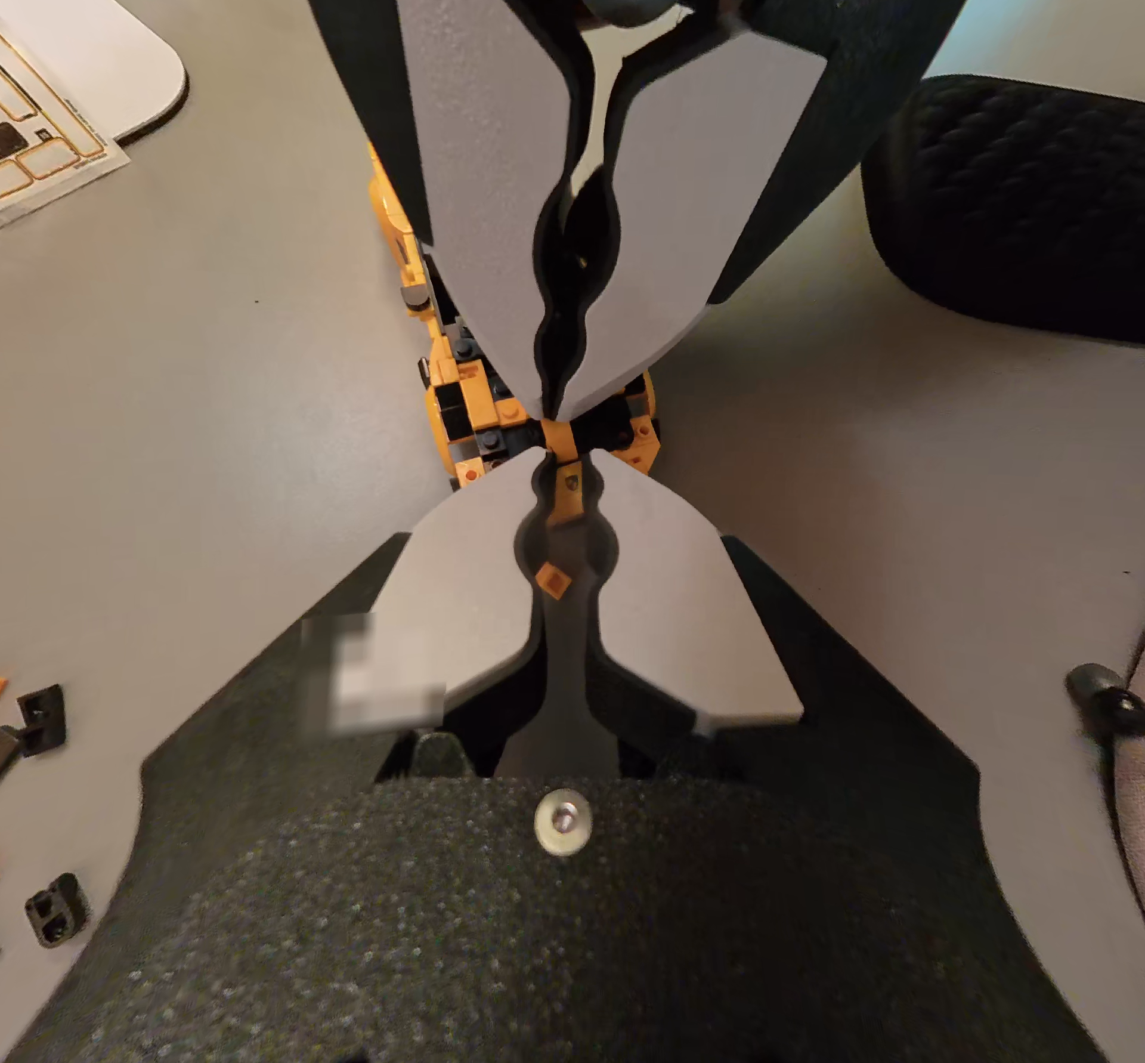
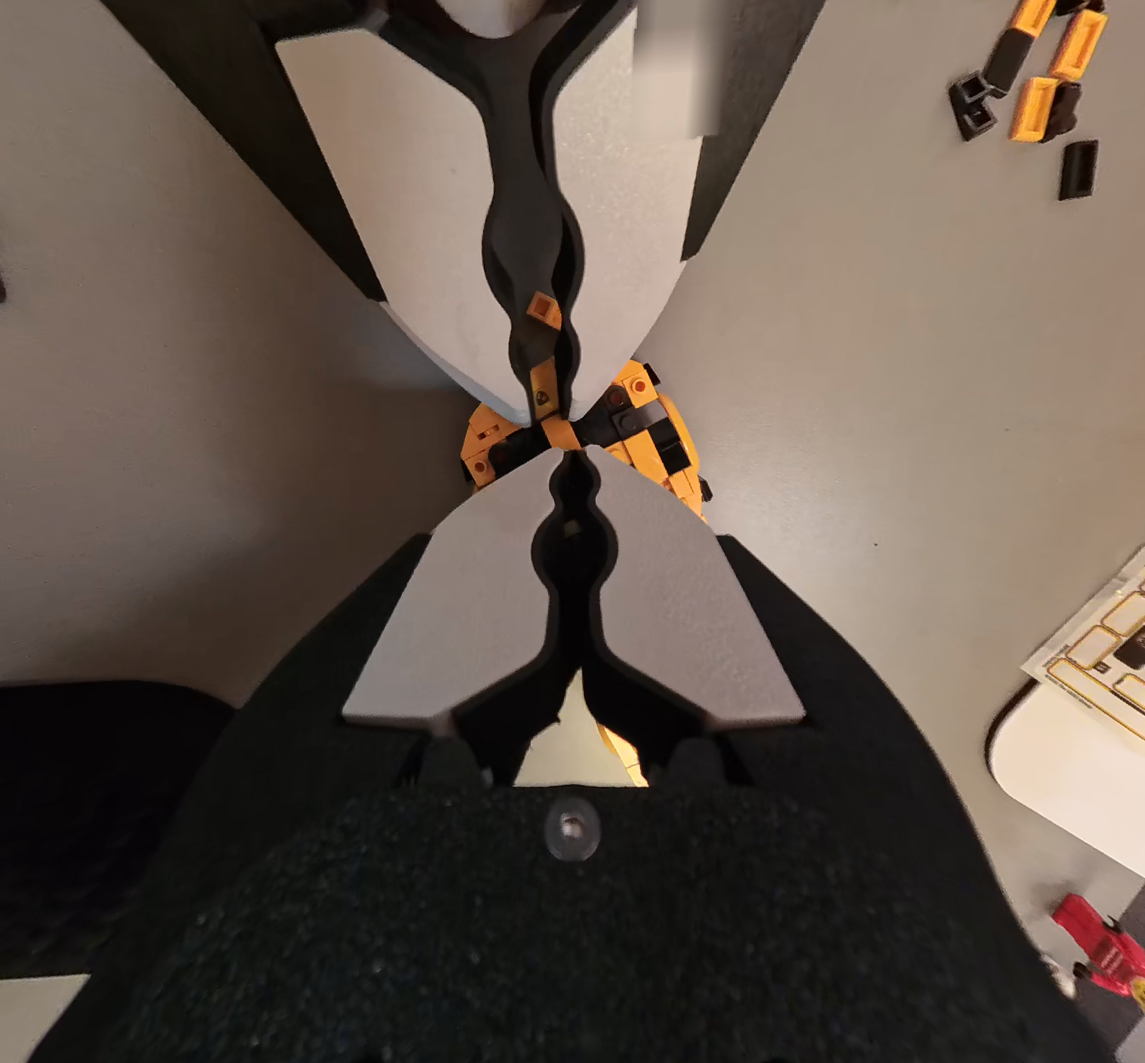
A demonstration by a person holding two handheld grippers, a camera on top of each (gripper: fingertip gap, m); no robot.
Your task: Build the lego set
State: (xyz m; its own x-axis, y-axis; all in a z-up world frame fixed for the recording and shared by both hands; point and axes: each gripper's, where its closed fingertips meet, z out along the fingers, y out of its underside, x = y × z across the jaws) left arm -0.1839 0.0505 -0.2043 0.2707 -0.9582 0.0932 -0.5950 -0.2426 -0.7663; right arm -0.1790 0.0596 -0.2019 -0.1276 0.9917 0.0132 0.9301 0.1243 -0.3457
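On the grey tabletop (image 1: 186, 351), one yellow-and-black lego model (image 1: 471, 413) lies between two grippers meeting tip to tip. Left gripper (image 1: 561, 463) pinches a yellow piece (image 1: 569, 491); right gripper (image 2: 570, 454) is pressed together at the model. Loose bricks (image 2: 1047, 35) and one sticker sheet (image 2: 1103, 649) lie nearby.

My left tool (image 1: 561, 454) grey-padded on speckled black, my right tool (image 2: 567, 450) the same, orange-and-black lego model (image 1: 477, 413), plain grey tabletop (image 1: 186, 413), loose black and orange bricks (image 2: 1041, 48), red piece (image 2: 1103, 946).
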